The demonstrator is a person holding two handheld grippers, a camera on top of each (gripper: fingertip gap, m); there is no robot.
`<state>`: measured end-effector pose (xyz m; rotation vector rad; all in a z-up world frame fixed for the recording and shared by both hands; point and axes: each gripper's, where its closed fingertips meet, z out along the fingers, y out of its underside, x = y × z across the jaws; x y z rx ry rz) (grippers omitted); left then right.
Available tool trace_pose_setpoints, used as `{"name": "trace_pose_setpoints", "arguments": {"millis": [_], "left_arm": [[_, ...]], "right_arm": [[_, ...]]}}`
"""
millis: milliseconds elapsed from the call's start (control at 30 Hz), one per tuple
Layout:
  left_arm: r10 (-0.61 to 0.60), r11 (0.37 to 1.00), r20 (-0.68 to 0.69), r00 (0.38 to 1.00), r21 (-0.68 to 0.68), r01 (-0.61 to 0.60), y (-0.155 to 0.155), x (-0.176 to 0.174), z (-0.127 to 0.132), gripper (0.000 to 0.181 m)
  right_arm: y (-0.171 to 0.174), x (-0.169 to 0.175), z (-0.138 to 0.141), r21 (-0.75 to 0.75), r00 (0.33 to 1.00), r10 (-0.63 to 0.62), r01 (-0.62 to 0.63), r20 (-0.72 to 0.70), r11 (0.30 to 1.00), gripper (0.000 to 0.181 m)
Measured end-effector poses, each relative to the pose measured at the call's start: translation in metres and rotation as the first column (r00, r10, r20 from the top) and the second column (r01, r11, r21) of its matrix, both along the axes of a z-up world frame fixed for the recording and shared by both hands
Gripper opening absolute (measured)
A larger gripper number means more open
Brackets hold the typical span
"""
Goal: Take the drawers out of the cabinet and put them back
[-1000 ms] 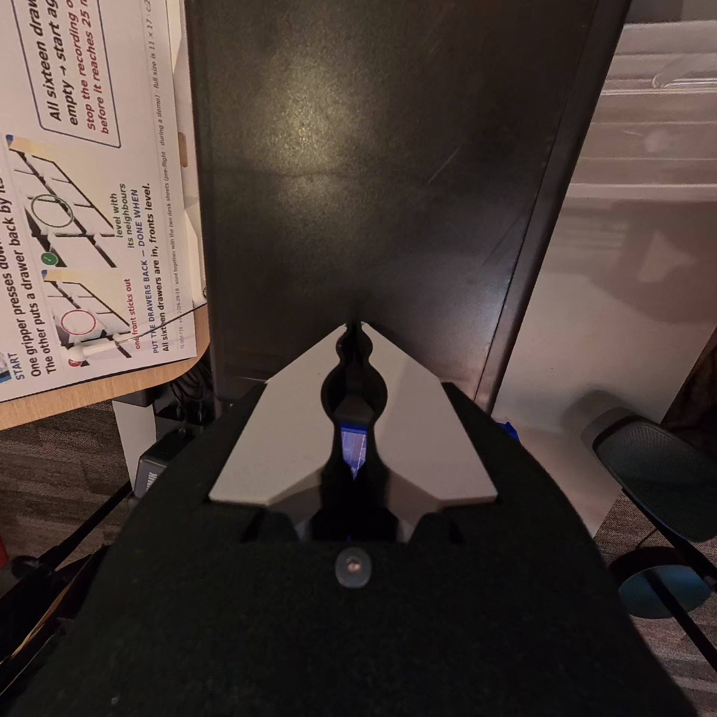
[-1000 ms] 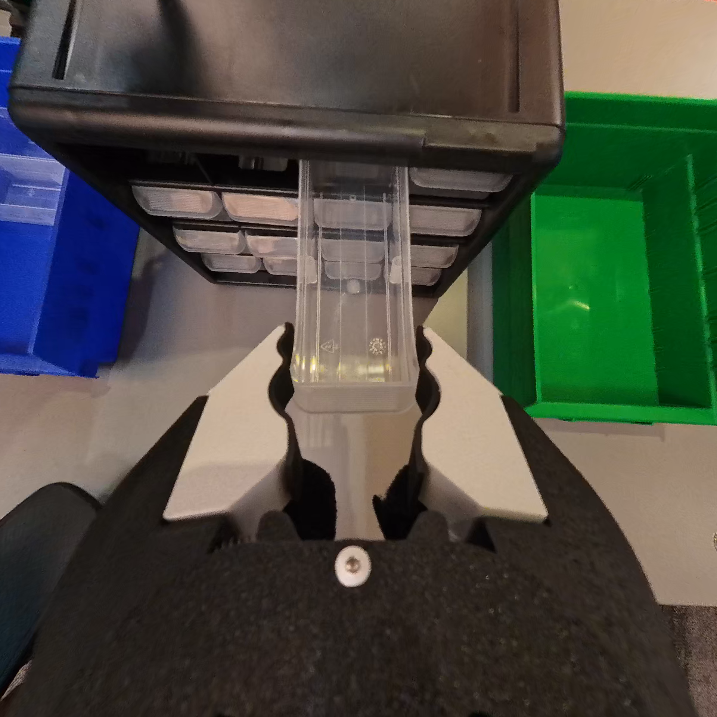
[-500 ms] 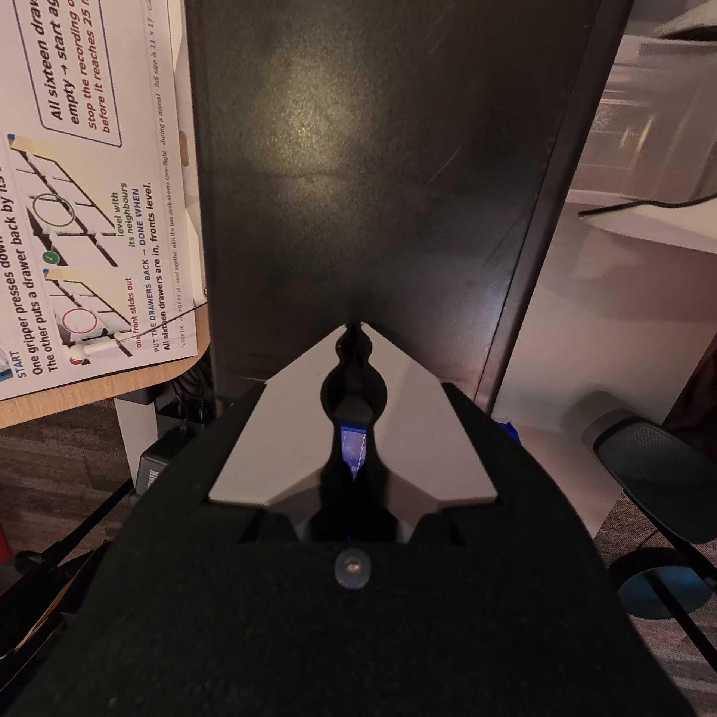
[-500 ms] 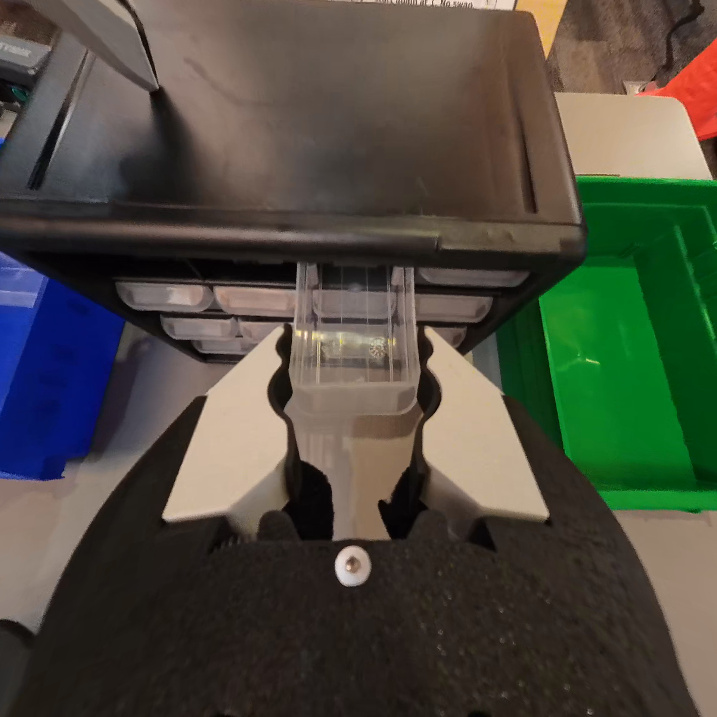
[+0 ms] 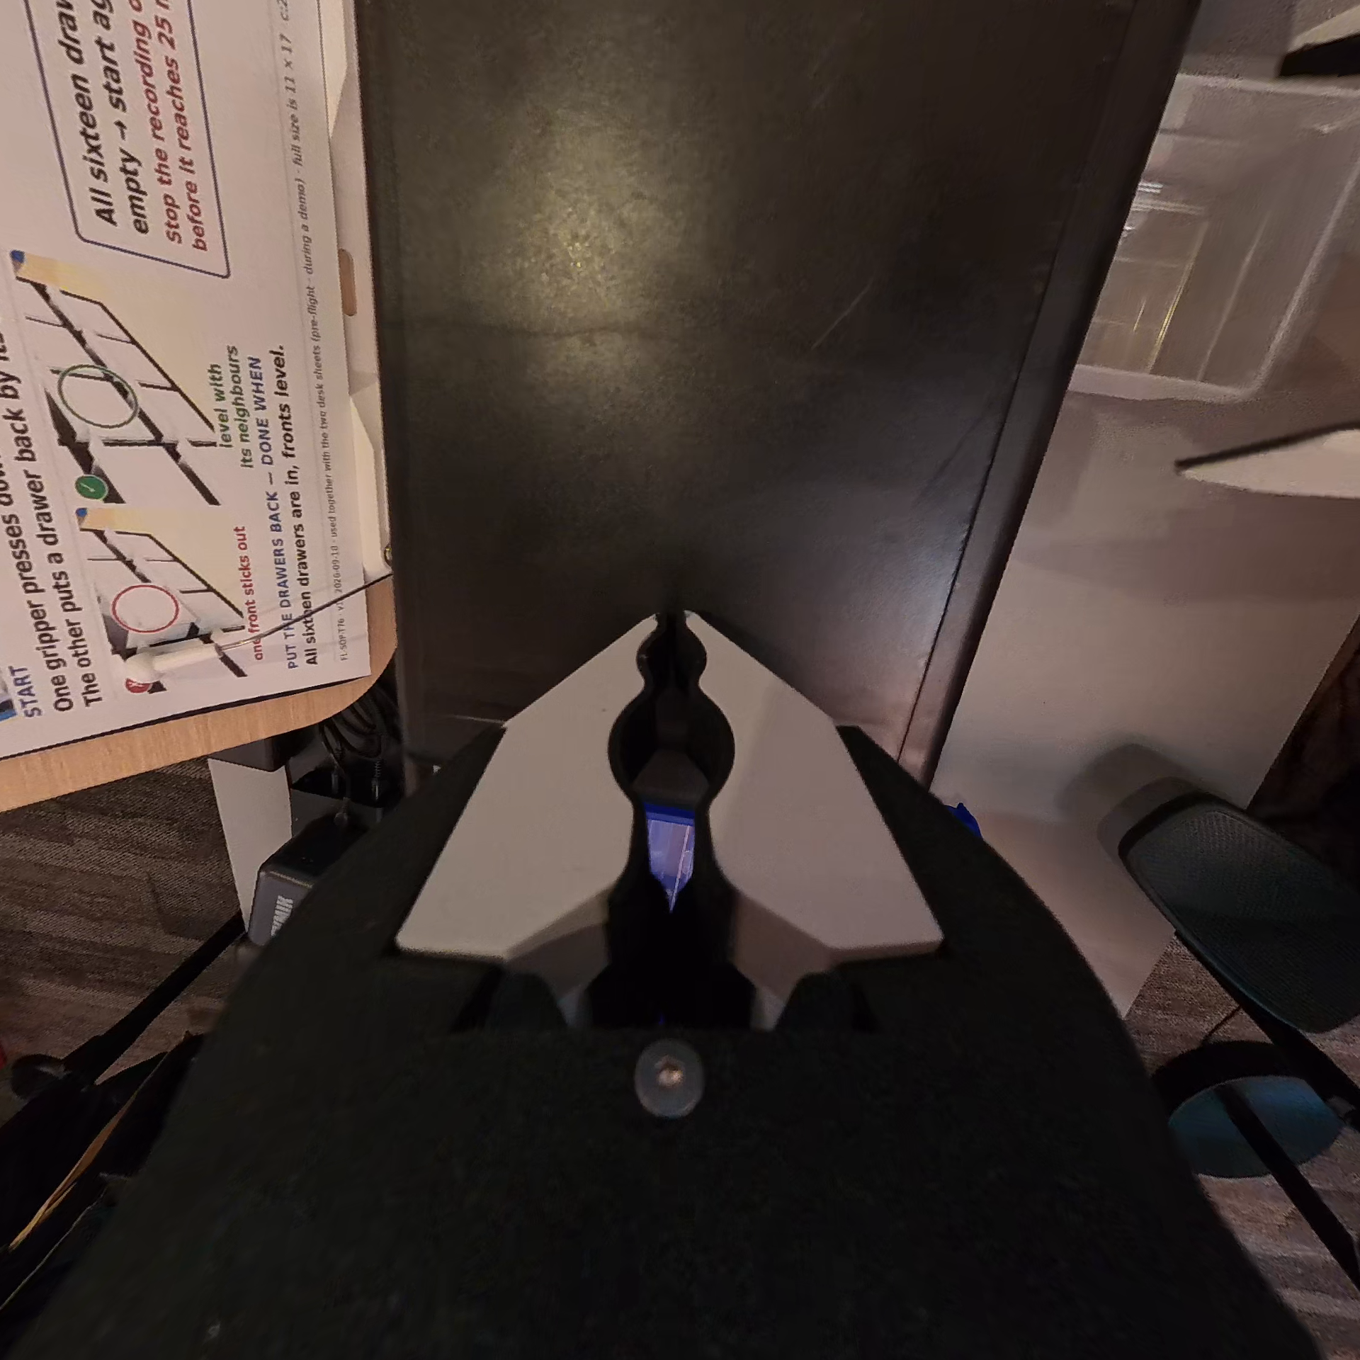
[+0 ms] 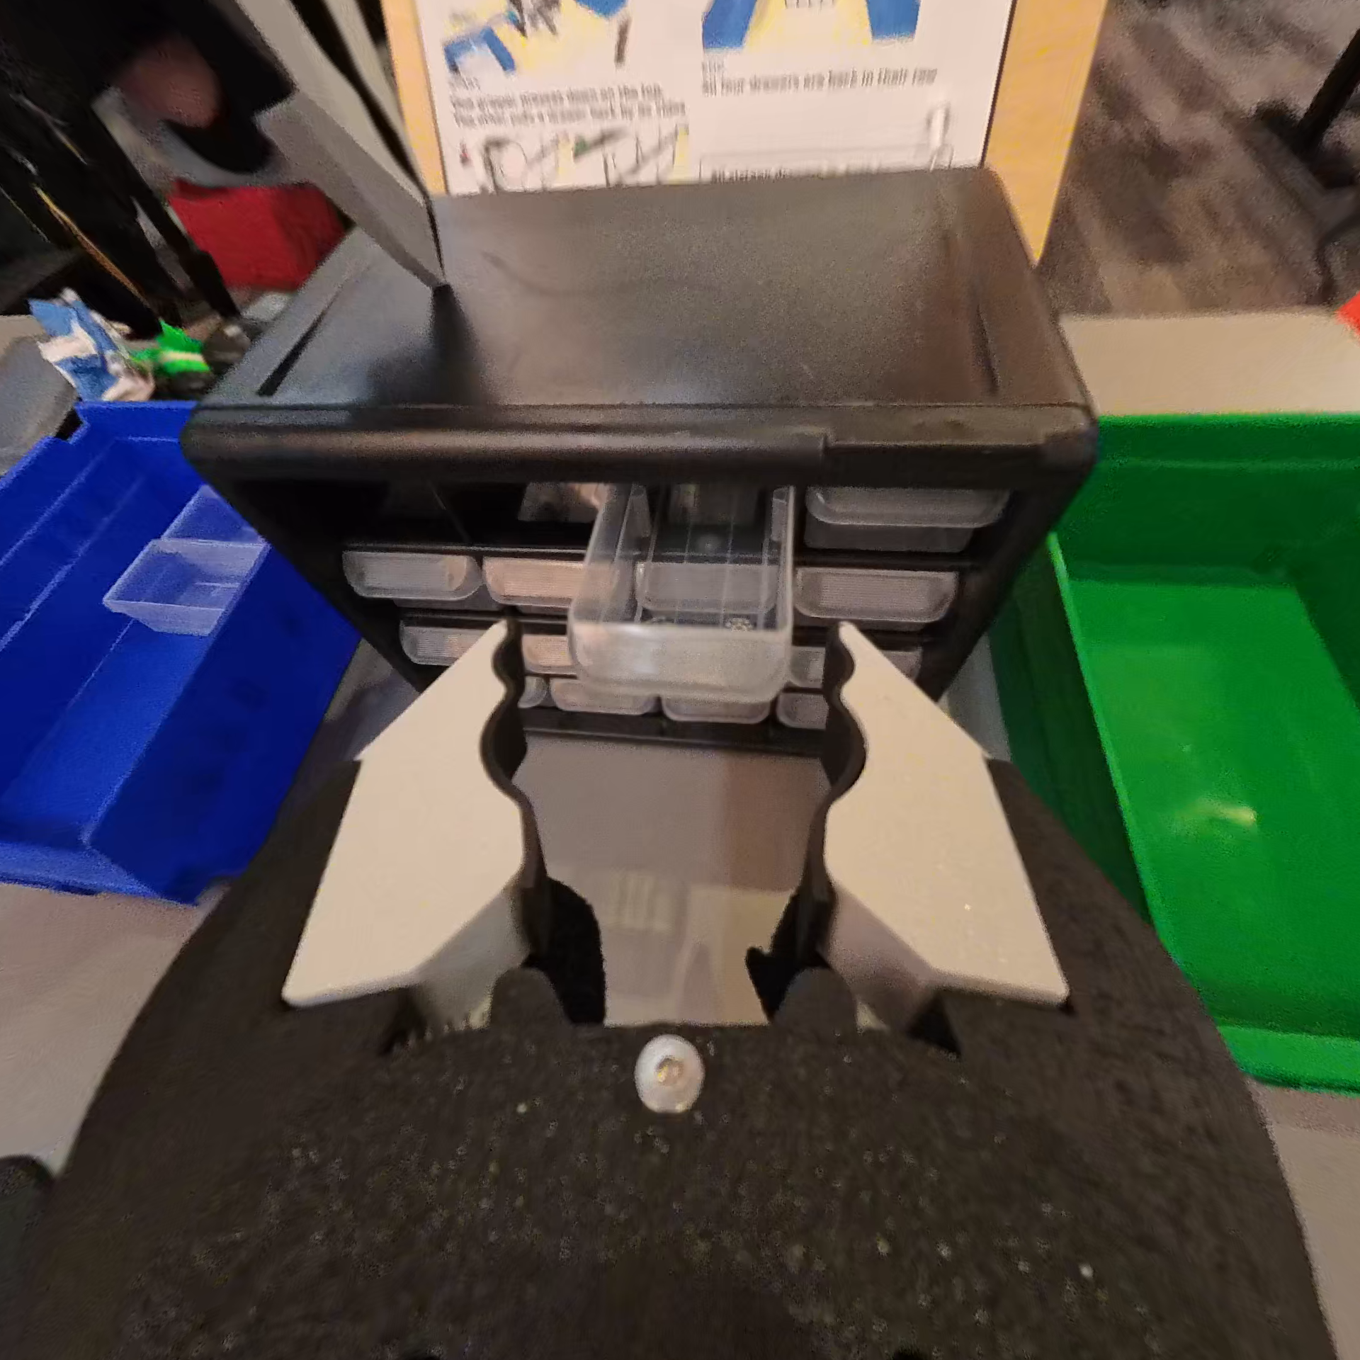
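So the right wrist view is the only one that gets the front of the cabinet point(image 6: 640, 353): black frame, rows of clear drawers, and one clear drawer point(image 6: 681, 633) sticking well out of the top row, third slot from the left, skewed a little to one side. The two top slots left of it look dark and empty. The right tool point(image 6: 670, 655) is spread wide with nothing in its grip, and the drawer's front sits just past the fingertips, between them but not touching as far as I can tell (picture's a bit blurry there).

The left wrist view gives none of that, just the cabinet's flat black top point(image 5: 699, 309) filling most of the frame. The left tool point(image 5: 671, 618) is closed up tight, tips pressed onto that top. You can see the same tool point(image 6: 353, 169) from the right view, coming down onto the cabinet's back left corner.

Around it: a blue bin point(image 6: 147, 662) on the left with another clear drawer point(image 6: 184, 581) lying in it, a green bin point(image 6: 1207, 736) on the right, both on the grey bench point(image 6: 88, 979). Printed instruction sheets point(image 5: 169, 353) lie behind the cabinet, and a chair seat point(image 5: 1251, 905) shows low on the right of the left view.
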<state>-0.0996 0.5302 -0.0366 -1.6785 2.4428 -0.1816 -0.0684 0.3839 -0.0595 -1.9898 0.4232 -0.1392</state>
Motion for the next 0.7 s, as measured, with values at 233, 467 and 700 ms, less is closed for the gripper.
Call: {"name": "trace_pose_setpoints", "arguments": {"millis": [233, 467, 700], "left_arm": [[0.005, 1.0, 0.007, 1.0, -0.007, -0.005, 0.0, 0.0, 0.0, 0.0], [0.008, 1.0, 0.005, 1.0, -0.01, -0.008, 0.0, 0.0, 0.0, 0.0], [-0.013, 0.999, -0.02, 1.0, 0.031, 0.013, 0.0, 0.0, 0.0, 0.0]], "right_arm": [[-0.028, -0.001, -0.005, 0.206, 0.958, -0.103, 0.047, 0.267, 0.977, 0.033], [-0.005, 0.004, -0.021, 0.191, 0.935, -0.173, 0.116, 0.311, 0.975, 0.023], [0.022, 0.017, -0.022, 0.198, 0.954, -0.139, 0.087, 0.267, 0.976, 0.026]]}}
